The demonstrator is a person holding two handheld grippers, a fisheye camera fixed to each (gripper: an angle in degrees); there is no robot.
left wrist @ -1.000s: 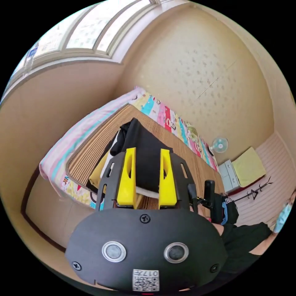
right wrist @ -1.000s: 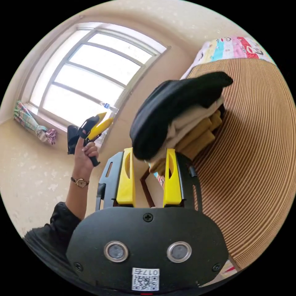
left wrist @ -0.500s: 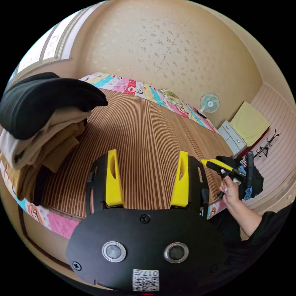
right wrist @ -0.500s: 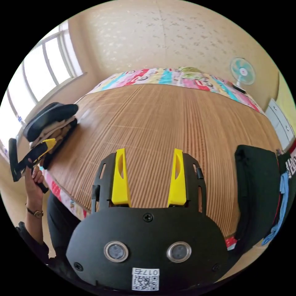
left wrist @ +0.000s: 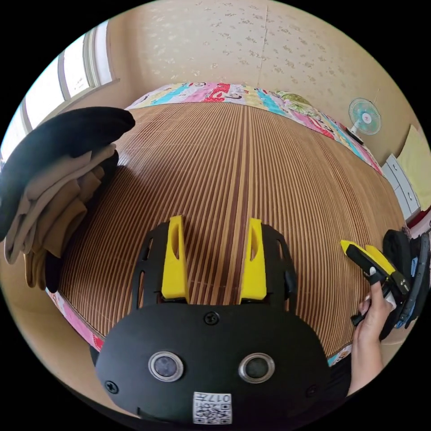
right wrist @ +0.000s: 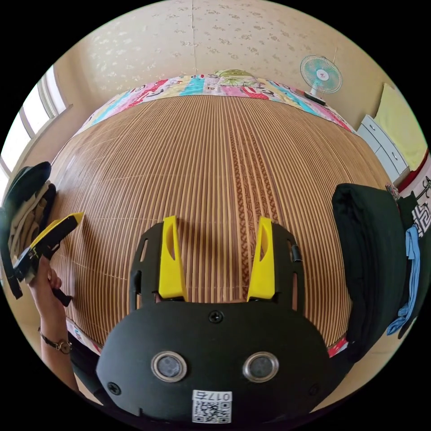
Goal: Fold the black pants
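Both claws are spread apart with nothing in them. The left gripper (left wrist: 213,258) hangs over the bare striped mat (left wrist: 251,170), near its front edge. The right gripper (right wrist: 216,259) hangs over the same mat, also near the front edge, and its yellow jaws are wide apart too.

No pants lie on the mat between the claws, so I think this is the gap between one piece and the next. The next move looks like fetching a piece to fold.

At the right end of the mat sits a dark pile of clothes (right wrist: 372,265), just beside the right gripper. The black pants are likely in there, but I cannot tell for sure. At the left end of the mat is a stack of folded clothes (left wrist: 54,179) with a black piece on top, well apart from both claws.
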